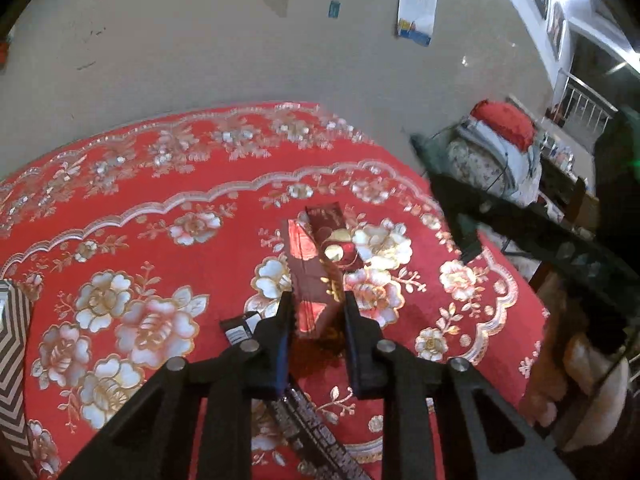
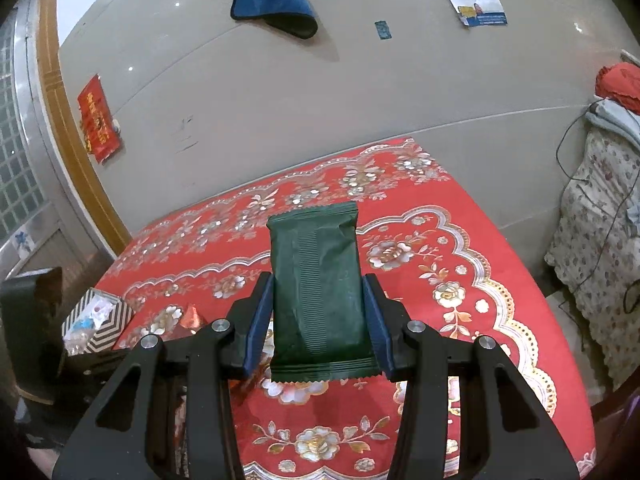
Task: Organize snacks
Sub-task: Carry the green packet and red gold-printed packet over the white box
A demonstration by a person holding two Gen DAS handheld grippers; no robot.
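Note:
In the left wrist view my left gripper (image 1: 316, 300) is shut on a long dark red snack packet (image 1: 320, 264) with gold print, held above the red flowered tablecloth (image 1: 160, 240). In the right wrist view my right gripper (image 2: 320, 284) is shut on a dark green snack packet (image 2: 320, 284), held flat above the same tablecloth (image 2: 460, 240). A black-and-white zigzag box (image 2: 100, 320) with small wrapped snacks inside stands at the table's left edge; its corner also shows in the left wrist view (image 1: 12, 340). A small red wrapped snack (image 2: 192, 316) lies beside it.
A dark flat patterned strip (image 1: 316, 432) lies on the cloth under my left gripper. The right gripper's dark arm (image 1: 520, 232) crosses the right of the left wrist view. A wall stands behind the table. A flowered covered pile with cables (image 2: 592, 248) stands right.

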